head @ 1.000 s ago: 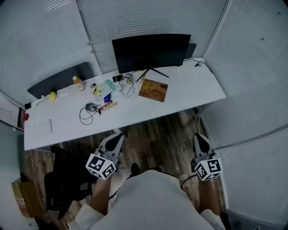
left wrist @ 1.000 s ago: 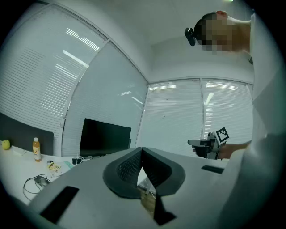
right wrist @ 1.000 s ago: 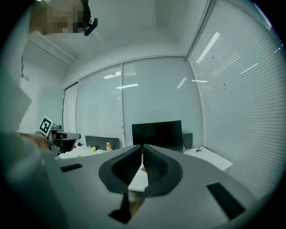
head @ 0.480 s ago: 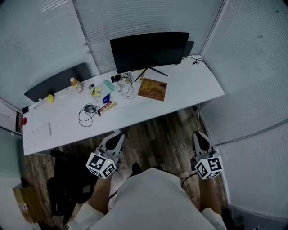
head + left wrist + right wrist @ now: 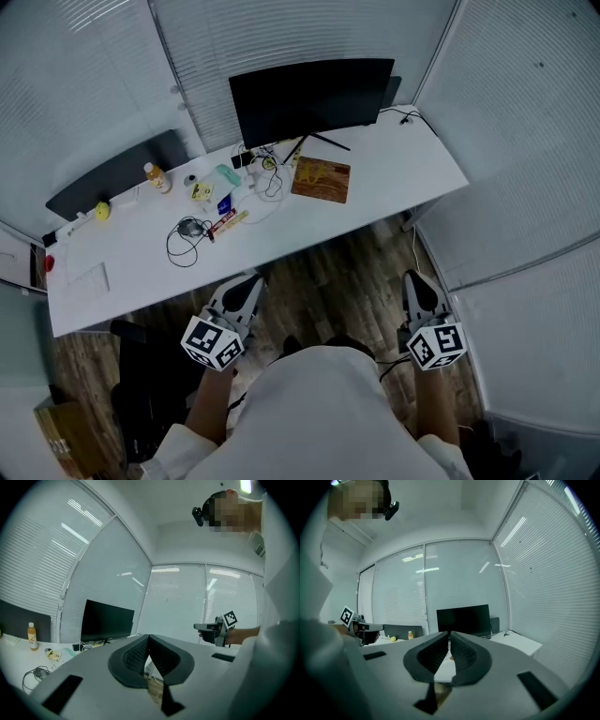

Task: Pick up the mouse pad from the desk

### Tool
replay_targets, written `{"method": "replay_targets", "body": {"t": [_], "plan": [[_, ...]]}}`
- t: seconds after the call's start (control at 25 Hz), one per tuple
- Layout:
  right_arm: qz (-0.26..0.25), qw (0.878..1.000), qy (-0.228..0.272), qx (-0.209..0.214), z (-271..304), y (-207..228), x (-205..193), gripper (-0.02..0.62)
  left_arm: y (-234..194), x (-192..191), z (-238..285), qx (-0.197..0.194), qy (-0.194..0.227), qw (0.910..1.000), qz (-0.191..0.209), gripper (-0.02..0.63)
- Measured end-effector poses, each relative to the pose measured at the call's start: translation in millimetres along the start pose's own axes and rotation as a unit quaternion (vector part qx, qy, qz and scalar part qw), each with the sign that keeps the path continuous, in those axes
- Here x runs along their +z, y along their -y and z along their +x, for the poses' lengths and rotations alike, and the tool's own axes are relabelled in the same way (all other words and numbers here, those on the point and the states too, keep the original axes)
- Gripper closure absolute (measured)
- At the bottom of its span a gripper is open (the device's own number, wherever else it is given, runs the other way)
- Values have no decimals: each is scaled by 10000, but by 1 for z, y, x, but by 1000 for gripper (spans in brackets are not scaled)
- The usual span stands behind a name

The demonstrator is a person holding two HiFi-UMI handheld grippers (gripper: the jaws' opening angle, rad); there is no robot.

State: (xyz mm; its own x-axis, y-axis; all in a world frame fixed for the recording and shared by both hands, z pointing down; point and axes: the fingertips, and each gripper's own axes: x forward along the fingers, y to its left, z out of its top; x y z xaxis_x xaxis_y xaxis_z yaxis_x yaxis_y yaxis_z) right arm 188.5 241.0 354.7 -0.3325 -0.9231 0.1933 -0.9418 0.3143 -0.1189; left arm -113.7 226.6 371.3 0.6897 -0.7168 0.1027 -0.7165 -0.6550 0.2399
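The brown patterned mouse pad (image 5: pixel 322 179) lies flat on the white desk (image 5: pixel 394 173), just in front of the black monitor (image 5: pixel 309 101) and right of its stand. My left gripper (image 5: pixel 253 279) and right gripper (image 5: pixel 412 277) hover over the wood floor, well short of the desk's near edge. Both are shut with nothing between the jaws. In the left gripper view my left gripper (image 5: pixel 148 636) points toward the monitor (image 5: pixel 106 621); in the right gripper view my right gripper (image 5: pixel 449 633) points at the monitor (image 5: pixel 463 618). The pad is hidden in both gripper views.
Left of the pad the desk holds a tangle of cables (image 5: pixel 264 178), a black corded mouse (image 5: pixel 191 226), small packets, an orange-capped bottle (image 5: pixel 155 176) and a yellow ball (image 5: pixel 101 210). A black office chair (image 5: pixel 150 389) stands at my lower left. Blinds cover the walls around.
The desk has slid slightly in the head view as I shifted. Both grippers stay shut, at about the same spots in the picture.
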Motion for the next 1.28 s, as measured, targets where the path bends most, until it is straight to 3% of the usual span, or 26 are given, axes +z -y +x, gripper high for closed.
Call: {"method": "replay_targets", "body": {"t": [0.6, 1.28], "plan": [[-5, 9998, -191, -28, 39, 1, -5, 557, -34, -1, 15, 23, -68, 9999, -71, 589], [86, 9961, -527, 707, 175, 84, 9, 557, -67, 12, 124, 517, -227, 9984, -26, 589]]}}
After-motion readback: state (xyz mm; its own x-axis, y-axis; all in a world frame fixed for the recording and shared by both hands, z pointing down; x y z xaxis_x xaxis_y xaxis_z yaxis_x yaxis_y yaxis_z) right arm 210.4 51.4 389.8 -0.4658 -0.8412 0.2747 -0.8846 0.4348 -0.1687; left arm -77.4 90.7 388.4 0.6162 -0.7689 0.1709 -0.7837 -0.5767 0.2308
